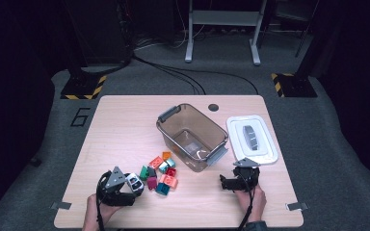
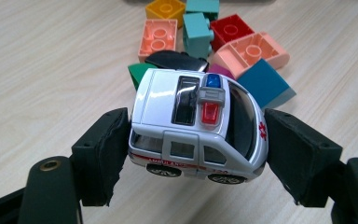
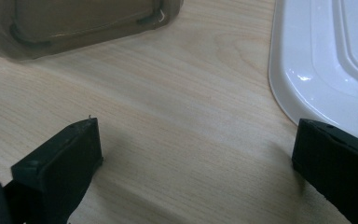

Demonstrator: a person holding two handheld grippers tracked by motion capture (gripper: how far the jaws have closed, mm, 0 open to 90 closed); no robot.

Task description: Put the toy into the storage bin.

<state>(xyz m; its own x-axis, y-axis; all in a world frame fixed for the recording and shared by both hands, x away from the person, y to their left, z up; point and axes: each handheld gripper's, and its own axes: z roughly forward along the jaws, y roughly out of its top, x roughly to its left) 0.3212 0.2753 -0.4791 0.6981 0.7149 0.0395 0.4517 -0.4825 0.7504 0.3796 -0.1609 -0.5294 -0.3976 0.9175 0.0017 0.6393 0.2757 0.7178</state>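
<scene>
The left gripper (image 2: 193, 154) is clamped on the toy ambulance (image 2: 196, 130), nose and tail, just left of the blocks (image 1: 161, 171); the open bin (image 1: 191, 135) lies up-right. The right gripper (image 3: 193, 163) gapes, empty.

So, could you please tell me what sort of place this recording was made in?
Most likely a lab or recording studio, not a home: the wooden table stands alone on grey carpet, hazard-striped stand bases flank it, and cables run across the floor behind it.
</scene>
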